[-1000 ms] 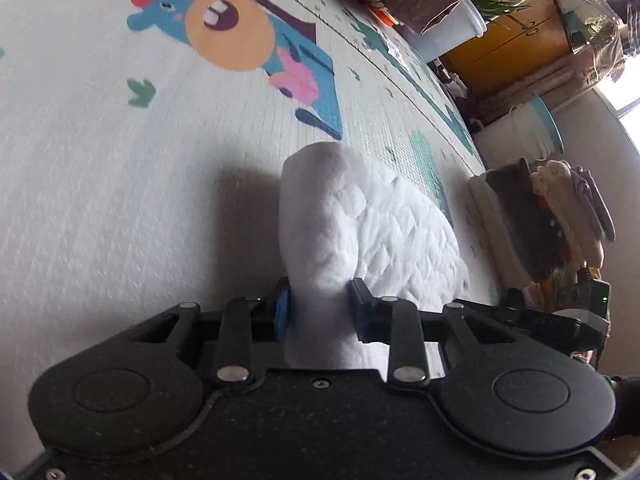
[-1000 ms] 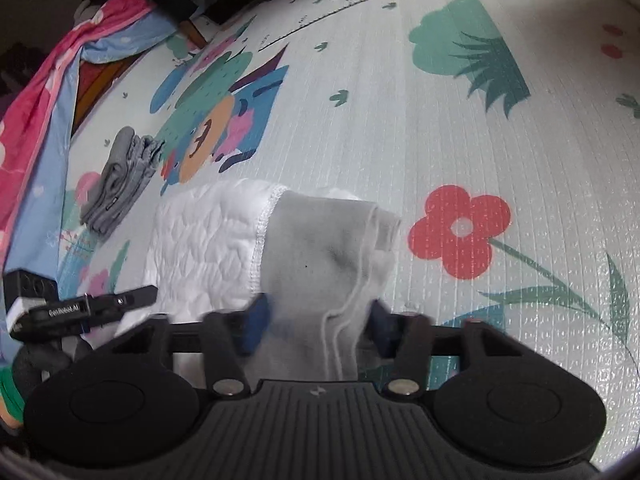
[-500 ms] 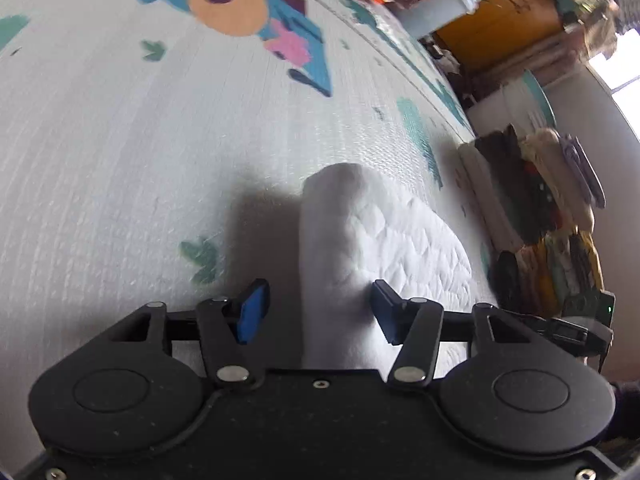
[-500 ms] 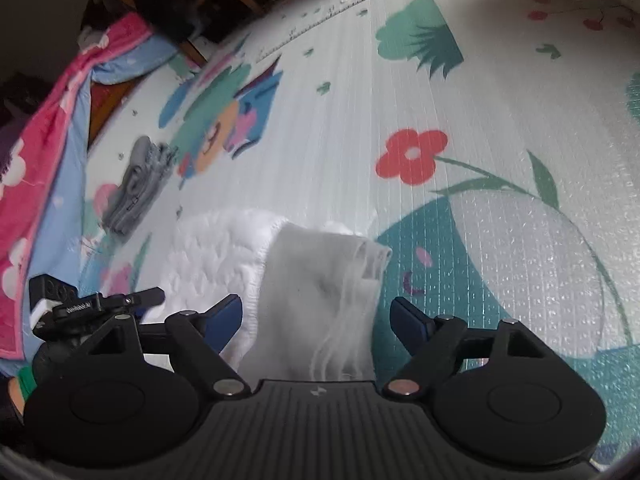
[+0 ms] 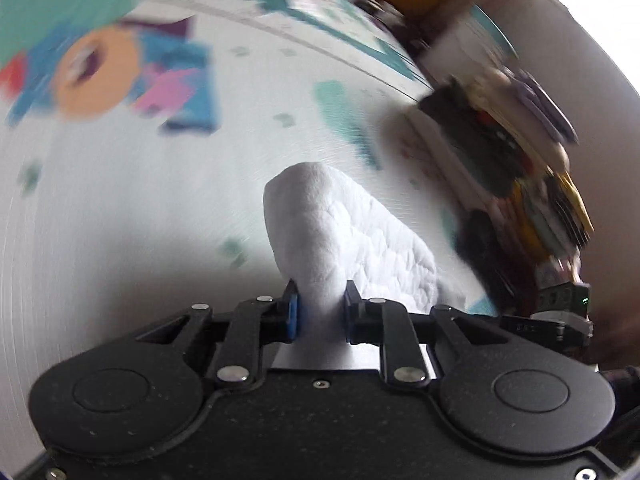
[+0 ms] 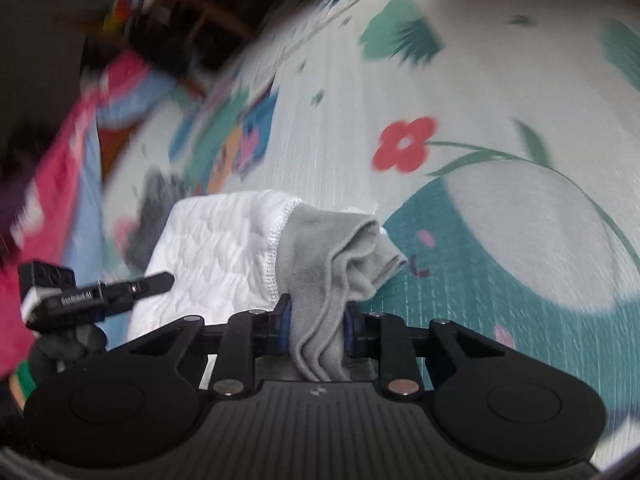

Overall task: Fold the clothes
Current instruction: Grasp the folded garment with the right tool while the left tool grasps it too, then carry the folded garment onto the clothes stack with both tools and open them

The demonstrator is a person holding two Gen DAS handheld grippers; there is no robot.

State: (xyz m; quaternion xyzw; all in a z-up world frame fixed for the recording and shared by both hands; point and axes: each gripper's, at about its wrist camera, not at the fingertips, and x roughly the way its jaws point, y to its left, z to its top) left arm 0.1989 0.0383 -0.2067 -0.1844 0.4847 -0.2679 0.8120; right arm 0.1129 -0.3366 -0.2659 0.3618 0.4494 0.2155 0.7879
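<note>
A folded white quilted garment [image 5: 340, 236] with a grey waistband end [image 6: 336, 256] is held between both grippers above a printed play mat [image 5: 120, 220]. My left gripper [image 5: 319, 314] is shut on the white folded end. My right gripper [image 6: 316, 326] is shut on the grey band end; the white part [image 6: 224, 252] stretches left of it. The left gripper also shows at the left of the right wrist view [image 6: 96, 294].
A stack of folded clothes [image 5: 520, 160] stands at the right by a wall. A grey folded garment [image 6: 160, 200] lies on the mat beyond the white one. A pink and blue cloth [image 6: 60, 168] hangs at the left. Furniture lines the mat's far edge.
Half a second ago both grippers were open around the garment ends. Both have since shut on the garment again, and both views blur from motion.
</note>
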